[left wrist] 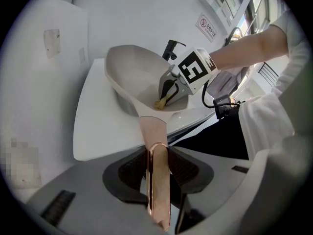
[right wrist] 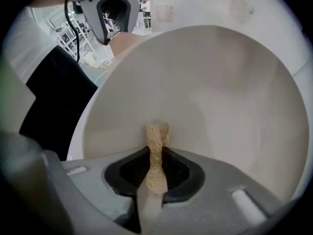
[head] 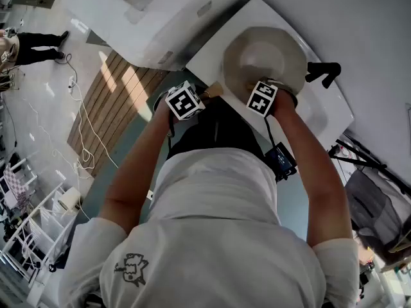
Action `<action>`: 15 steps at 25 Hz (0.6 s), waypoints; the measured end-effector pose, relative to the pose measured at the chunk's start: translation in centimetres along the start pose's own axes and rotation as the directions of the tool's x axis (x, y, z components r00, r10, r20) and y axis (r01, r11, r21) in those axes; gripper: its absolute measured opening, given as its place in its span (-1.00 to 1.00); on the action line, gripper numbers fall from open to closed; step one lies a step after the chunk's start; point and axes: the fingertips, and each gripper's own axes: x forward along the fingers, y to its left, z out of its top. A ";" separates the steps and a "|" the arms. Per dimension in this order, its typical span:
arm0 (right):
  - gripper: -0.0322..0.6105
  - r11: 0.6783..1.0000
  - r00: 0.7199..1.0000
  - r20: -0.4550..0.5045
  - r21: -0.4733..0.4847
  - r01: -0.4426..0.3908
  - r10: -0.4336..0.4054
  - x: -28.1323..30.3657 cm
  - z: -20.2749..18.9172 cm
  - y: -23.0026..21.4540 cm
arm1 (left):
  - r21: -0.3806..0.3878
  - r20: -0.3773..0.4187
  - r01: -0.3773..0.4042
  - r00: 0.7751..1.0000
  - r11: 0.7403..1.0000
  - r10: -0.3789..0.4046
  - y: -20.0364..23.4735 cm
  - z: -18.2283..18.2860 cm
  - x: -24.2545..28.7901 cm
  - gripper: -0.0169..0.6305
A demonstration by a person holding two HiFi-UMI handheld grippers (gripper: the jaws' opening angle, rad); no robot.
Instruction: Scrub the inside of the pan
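A beige pan [head: 263, 58] sits over a white sink [head: 212, 56]; its pale inside [right wrist: 205, 97] fills the right gripper view. My left gripper [left wrist: 157, 173] is shut on the pan's pinkish handle [left wrist: 159, 180], which runs up to the pan bowl [left wrist: 139, 77]. My right gripper [right wrist: 155, 173] is shut on a tan scrubbing pad [right wrist: 155, 153], whose end touches the pan's inner wall near the rim. In the left gripper view the right gripper [left wrist: 168, 93] reaches down into the pan with the pad [left wrist: 160, 102]. From above, both marker cubes [head: 185, 100] [head: 262, 98] sit at the pan's near edge.
A black tap [head: 324, 72] stands to the right of the pan, at the sink's far side [left wrist: 172, 48]. A white wall unit [head: 148, 18] lies to the left of the sink. A person [head: 29, 47] stands at far left among cables and a white rack [head: 32, 236].
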 end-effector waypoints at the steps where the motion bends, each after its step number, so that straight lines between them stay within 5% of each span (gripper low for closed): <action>1: -0.67 1.000 1.000 0.000 0.008 0.011 -0.011 -0.1 -0.3 0.0 | 0.006 0.000 -0.002 1.000 1.000 0.002 -0.1 0.0 0.1 -0.51; 9: -0.67 0.992 0.994 0.048 0.089 0.095 -0.099 -2.1 0.1 -0.9 | 0.030 0.009 -0.019 1.000 0.999 0.018 -0.2 0.3 0.2 -0.49; 15: -0.66 0.945 0.967 0.152 0.289 0.154 -0.205 -6.6 0.7 -1.9 | 0.060 0.071 -0.050 0.996 0.997 0.045 -0.6 2.1 -1.4 -0.48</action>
